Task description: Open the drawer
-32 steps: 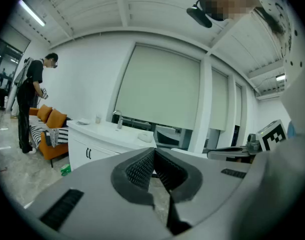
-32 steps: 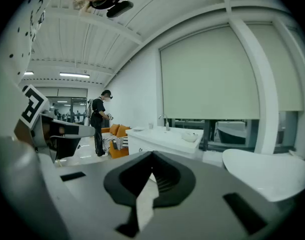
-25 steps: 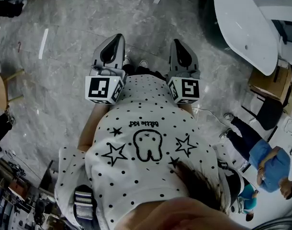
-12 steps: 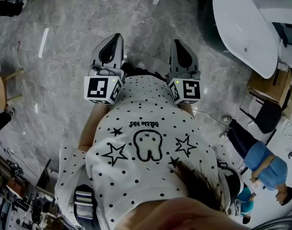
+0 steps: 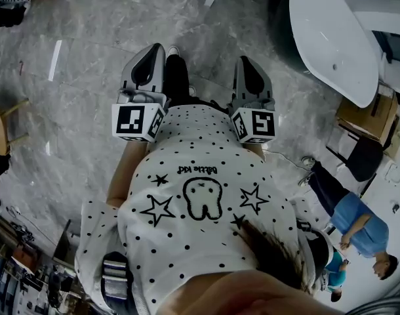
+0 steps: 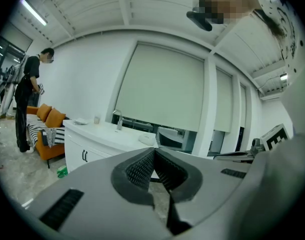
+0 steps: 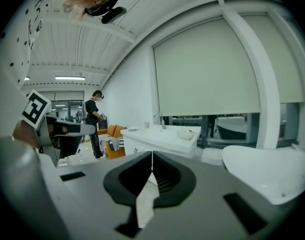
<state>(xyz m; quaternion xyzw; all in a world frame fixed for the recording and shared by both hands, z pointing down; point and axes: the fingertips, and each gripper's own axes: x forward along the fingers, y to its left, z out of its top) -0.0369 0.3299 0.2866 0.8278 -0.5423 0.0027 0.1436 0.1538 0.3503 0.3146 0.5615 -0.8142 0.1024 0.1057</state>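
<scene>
Jaws of left gripper [image 6: 154,150] and right gripper [image 7: 152,155] are pressed together, empty; white bench [image 6: 100,133] stands well beyond them.

Soft, even indoor light fills every view. A ceiling strip light [image 6: 35,12] glows bright, and the glossy grey floor [image 5: 88,110] carries a pale reflected streak. Both gripper views bulge strongly, ringed by black corners.

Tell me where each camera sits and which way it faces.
Head view: on the head, facing down at the floor; dotted shirt, left gripper, right gripper show.
Left gripper view: on that gripper, facing along its shut jaws toward a sink counter.
Right gripper view: likewise, along its own shut jaws.
Both gripper views share that counter.
</scene>
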